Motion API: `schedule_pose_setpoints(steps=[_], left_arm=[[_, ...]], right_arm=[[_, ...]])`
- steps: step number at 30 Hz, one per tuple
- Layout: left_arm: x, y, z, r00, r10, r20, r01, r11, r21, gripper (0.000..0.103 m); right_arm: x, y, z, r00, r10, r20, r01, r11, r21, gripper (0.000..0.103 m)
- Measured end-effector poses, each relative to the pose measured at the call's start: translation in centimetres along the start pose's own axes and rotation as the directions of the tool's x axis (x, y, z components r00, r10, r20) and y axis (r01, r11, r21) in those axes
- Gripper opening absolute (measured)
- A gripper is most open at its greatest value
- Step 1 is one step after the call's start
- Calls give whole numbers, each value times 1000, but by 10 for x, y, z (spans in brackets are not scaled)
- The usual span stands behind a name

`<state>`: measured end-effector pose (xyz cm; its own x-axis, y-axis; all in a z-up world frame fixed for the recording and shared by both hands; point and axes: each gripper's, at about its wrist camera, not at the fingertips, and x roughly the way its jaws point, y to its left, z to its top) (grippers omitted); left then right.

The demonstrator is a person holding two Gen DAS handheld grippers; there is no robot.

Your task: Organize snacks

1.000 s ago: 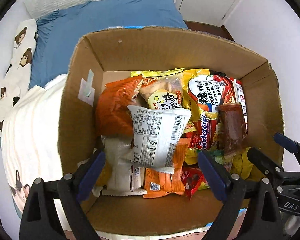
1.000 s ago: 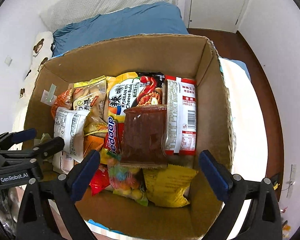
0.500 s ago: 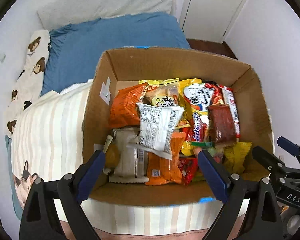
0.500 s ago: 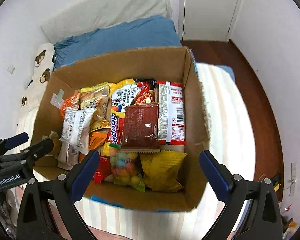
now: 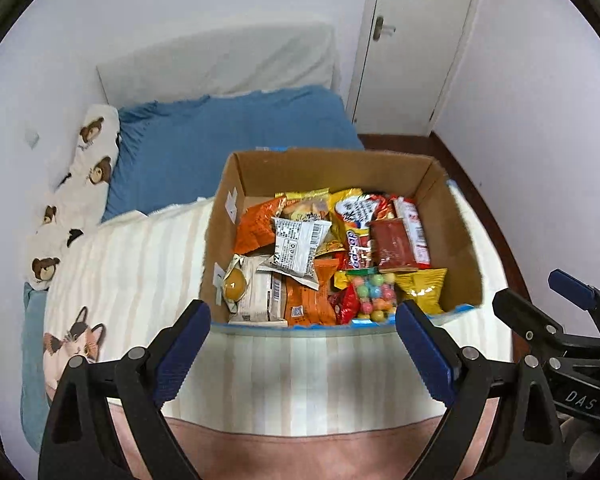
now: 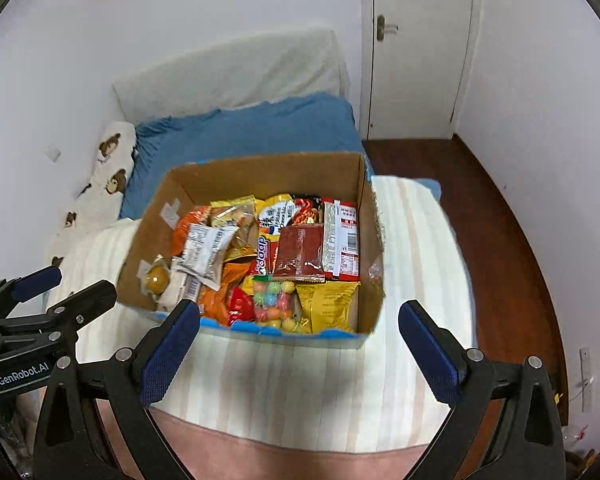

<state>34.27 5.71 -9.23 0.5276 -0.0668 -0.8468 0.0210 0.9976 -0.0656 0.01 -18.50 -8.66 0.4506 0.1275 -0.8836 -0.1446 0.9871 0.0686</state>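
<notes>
An open cardboard box [image 5: 456,236] [image 6: 152,240] stands on the striped bedspread, filled with several snack packets. Among them are a white barcode packet [image 5: 296,246] [image 6: 206,250], a dark red packet [image 5: 392,244] [image 6: 300,250], an orange bag [image 5: 256,226], a bag of coloured candy balls [image 5: 374,294] [image 6: 274,304] and a yellow bag [image 5: 422,288] [image 6: 330,306]. My left gripper [image 5: 304,350] is open and empty, held back from the box's near wall. My right gripper [image 6: 300,344] is open and empty too, just in front of the box.
The striped bedspread [image 5: 140,272] [image 6: 416,256] lies around the box. A blue blanket [image 5: 224,136] and a bear-print pillow [image 5: 88,160] lie behind it. A white door [image 6: 416,44] and brown floor [image 6: 512,248] are at the right.
Both grippers have pulled back and up from over the box, so the whole box and the room now show. Both stay open and empty. The snacks have not moved.
</notes>
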Motion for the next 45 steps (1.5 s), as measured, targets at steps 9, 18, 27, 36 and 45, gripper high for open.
schedule_pose_setpoints(steps=[9,18,27,36,45], left_arm=[[-69,-5,-40,994,12,104,-14,1000,16,95],[-119,-1,-73,979,61,192,-63,998,3,95],[-149,4,-91,971,74,226,-69,997,-32,95],[-157,-1,-102,961,105,256,-99,994,-34,95],[-148,-1,-99,963,104,247,-95,994,-47,103]], right_arm=[[-87,6,-36,993,12,118,-12,1000,-5,103],[-153,16,-69,980,35,194,-32,999,-15,103],[-200,27,-91,960,6,279,11,998,-59,103],[-201,15,-94,963,4,269,3,1000,-27,103],[-193,13,-93,966,-1,257,9,999,-31,103]])
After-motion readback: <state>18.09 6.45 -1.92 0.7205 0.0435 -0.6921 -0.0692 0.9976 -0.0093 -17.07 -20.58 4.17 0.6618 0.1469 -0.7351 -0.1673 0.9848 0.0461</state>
